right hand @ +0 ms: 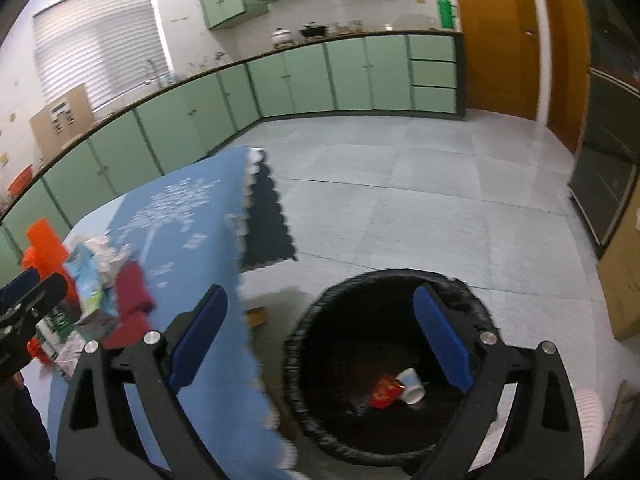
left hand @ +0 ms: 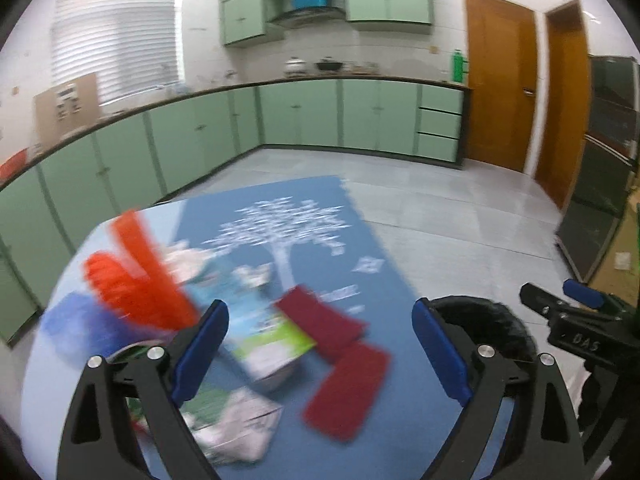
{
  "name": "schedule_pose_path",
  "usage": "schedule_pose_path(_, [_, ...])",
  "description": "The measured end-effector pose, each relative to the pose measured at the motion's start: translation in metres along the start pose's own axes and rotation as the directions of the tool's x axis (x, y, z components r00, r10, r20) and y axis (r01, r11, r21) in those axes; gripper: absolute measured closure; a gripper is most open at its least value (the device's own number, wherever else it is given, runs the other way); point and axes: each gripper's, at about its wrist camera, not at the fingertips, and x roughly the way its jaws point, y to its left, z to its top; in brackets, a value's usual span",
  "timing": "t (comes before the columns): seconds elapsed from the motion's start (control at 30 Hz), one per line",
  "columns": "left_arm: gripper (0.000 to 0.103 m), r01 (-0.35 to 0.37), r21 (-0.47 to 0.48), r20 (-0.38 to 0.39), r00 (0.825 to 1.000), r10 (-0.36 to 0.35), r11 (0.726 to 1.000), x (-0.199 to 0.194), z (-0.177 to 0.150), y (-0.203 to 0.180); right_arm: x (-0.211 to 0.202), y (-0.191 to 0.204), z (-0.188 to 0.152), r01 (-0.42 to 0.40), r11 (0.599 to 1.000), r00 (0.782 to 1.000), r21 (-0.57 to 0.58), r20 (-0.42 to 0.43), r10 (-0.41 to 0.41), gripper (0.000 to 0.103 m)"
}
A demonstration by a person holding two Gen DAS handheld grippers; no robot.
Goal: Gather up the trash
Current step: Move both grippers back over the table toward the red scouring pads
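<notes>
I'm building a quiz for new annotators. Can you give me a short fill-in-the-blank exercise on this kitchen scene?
1. The right gripper hangs over a black ____ on the floor.
2. In the bin lie a red cup and a ____ cup.
3. Both grippers, the left gripper included, are ____, with nothing held.
4. The two dark red cloths lie on a ____ tablecloth.

Missing words: bin; white; open; blue

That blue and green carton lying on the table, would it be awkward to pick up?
Probably not. The carton looks like a light box lying flat, so it is unlikely to roll. Its faces seem glossy, so it may slip, and thin card could dent under a firm squeeze.
</notes>
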Motion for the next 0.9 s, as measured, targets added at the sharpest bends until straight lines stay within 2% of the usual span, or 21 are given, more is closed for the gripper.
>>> schedule_pose_path(0.27, [0.012,-0.111,-0.102,-0.004,0.994,0.111,0.989,-0.019,-0.020,0.063,0.001,0.068,-0.004,-0.099,0.988,0.995,-0.117,0.000,0.099,0.012])
schedule_pose_path(0.33, [0.012,-0.125,-0.122,0.001,0.992,0.126,0.985,-0.022,-0.022,0.074,0.001,0.082,-0.003,-0.119,0.983,0.993,-0.143,0.004,0.121,0.019])
schedule_pose_path(0.47, [0.012,-0.163,-0.148,0.009,0.986,0.166,0.976,-0.027,-0.026,0.094,0.004,0.102,0.003,-0.161,0.972,0.987,-0.171,-0.010,0.162,0.023])
schedule_pose_path(0.57, [0.015,-0.179,-0.163,-0.004,0.984,0.180,0.970,-0.029,-0.032,0.106,0.006,0.119,0.004,-0.179,0.963,0.983,-0.204,-0.008,0.181,0.025])
schedule_pose_path(0.7, [0.015,-0.215,-0.174,-0.029,0.977,0.213,0.961,-0.029,-0.044,0.123,0.013,0.134,-0.001,-0.210,0.951,0.978,-0.227,-0.046,0.204,0.029])
schedule_pose_path(0.9, [0.016,-0.210,-0.191,-0.063,0.977,0.201,0.959,-0.029,-0.061,0.123,0.014,0.140,-0.018,-0.230,0.935,0.973,-0.271,-0.083,0.215,0.032])
